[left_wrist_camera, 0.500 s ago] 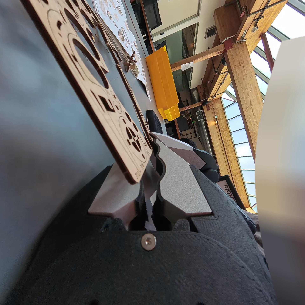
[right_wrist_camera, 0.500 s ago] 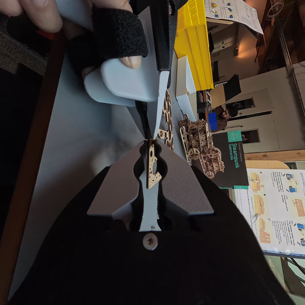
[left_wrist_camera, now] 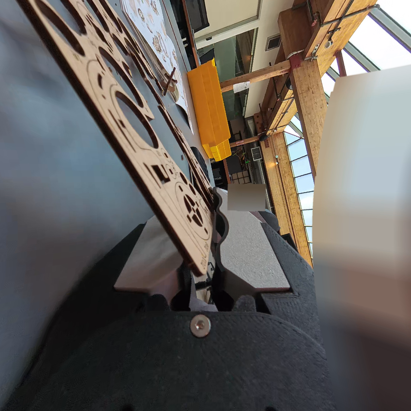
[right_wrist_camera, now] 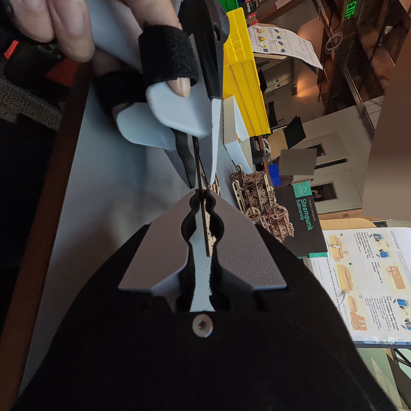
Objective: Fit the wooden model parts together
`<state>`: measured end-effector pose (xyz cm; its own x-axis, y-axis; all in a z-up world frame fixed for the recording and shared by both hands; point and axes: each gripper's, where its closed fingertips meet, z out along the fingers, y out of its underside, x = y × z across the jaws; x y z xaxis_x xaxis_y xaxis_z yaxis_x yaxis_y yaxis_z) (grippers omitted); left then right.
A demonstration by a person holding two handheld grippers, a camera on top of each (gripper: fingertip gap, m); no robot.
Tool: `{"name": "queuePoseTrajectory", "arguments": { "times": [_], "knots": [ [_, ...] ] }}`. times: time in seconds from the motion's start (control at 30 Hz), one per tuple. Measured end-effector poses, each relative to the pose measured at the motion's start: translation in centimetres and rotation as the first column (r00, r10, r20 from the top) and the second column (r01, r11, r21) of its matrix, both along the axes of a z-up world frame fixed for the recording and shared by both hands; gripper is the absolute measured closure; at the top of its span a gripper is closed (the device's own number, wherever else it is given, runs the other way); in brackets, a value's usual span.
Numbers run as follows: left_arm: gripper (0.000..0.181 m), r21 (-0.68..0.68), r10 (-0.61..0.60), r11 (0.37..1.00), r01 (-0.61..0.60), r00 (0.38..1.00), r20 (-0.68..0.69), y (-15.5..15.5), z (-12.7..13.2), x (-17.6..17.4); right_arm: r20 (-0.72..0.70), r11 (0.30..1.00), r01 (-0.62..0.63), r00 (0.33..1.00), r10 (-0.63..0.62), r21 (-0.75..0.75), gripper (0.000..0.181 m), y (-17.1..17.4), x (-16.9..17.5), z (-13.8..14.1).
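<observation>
In the left wrist view my left gripper [left_wrist_camera: 212, 195] is shut on the corner of a laser-cut plywood sheet [left_wrist_camera: 124, 115] with round cut-outs, which runs up and left over the grey table [left_wrist_camera: 44, 200]. In the right wrist view my right gripper [right_wrist_camera: 203, 192] is shut on a small flat wooden part [right_wrist_camera: 208, 231], seen edge-on between the jaws. The left gripper [right_wrist_camera: 200, 173] comes down from above, tip to tip with mine, holding the thin edge of the sheet. A hand [right_wrist_camera: 73, 29] with a black strap grips its handle.
An assembled wooden model [right_wrist_camera: 260, 200] stands on the table beside a dark box [right_wrist_camera: 298, 222]. An instruction sheet [right_wrist_camera: 367, 284] lies at the right. Yellow bins [right_wrist_camera: 242, 73] and a white box [right_wrist_camera: 233, 129] sit behind. More printed sheets [left_wrist_camera: 155, 35] and yellow bins [left_wrist_camera: 209, 106] show in the left wrist view. Both grippers' tips are close together, under 4 cm apart.
The small wooden part has turned from face-on to edge-on in my right gripper. The left gripper and the hand now sit nearer and lower in the right wrist view.
</observation>
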<state>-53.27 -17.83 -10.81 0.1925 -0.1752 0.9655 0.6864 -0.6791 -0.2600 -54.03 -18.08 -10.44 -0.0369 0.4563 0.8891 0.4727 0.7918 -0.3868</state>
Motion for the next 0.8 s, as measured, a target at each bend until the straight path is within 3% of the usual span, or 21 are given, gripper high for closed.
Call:
{"name": "queuePoseTrajectory", "arguments": {
  "times": [0.2,0.8],
  "knots": [
    [0.177,-0.036,-0.036,0.999,0.036,0.999,-0.005,0.3,-0.4,0.5,0.010,1.000,-0.027,1.000,0.027,0.013,0.179,-0.6,-0.2,-0.2],
    [0.181,-0.043,0.066,0.997,-0.071,0.991,-0.114,1.0,-1.4,0.3,0.047,0.995,0.062,0.997,-0.059,-0.080,0.174,0.1,-1.0,-1.7]
  ]
}}
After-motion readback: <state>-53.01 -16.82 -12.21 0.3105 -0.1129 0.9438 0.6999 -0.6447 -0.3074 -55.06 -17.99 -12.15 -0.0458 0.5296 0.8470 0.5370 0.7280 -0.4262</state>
